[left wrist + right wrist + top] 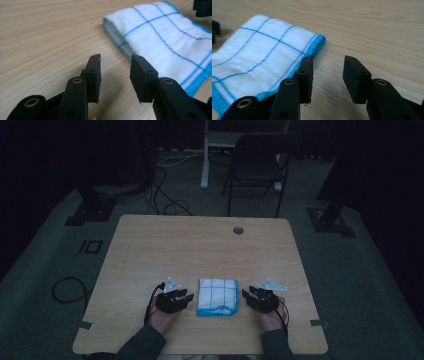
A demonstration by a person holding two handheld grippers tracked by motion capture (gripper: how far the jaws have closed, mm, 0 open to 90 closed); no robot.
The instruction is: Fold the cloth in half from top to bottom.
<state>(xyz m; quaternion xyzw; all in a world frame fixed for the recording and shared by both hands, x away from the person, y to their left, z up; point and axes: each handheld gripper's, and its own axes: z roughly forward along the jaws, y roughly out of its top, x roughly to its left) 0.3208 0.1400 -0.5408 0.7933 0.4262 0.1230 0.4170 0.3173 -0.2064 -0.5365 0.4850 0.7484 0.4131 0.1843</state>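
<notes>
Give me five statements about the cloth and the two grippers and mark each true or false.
1. The cloth lies folded on the table. True.
2. The left gripper is clamped on the cloth. False: its jaws are open with nothing between them.
3. The cloth is white with blue lines. True.
4. The right gripper holds the cloth in the air. False: its jaws are open beside it.
5. The cloth lies between the two grippers. True.
</notes>
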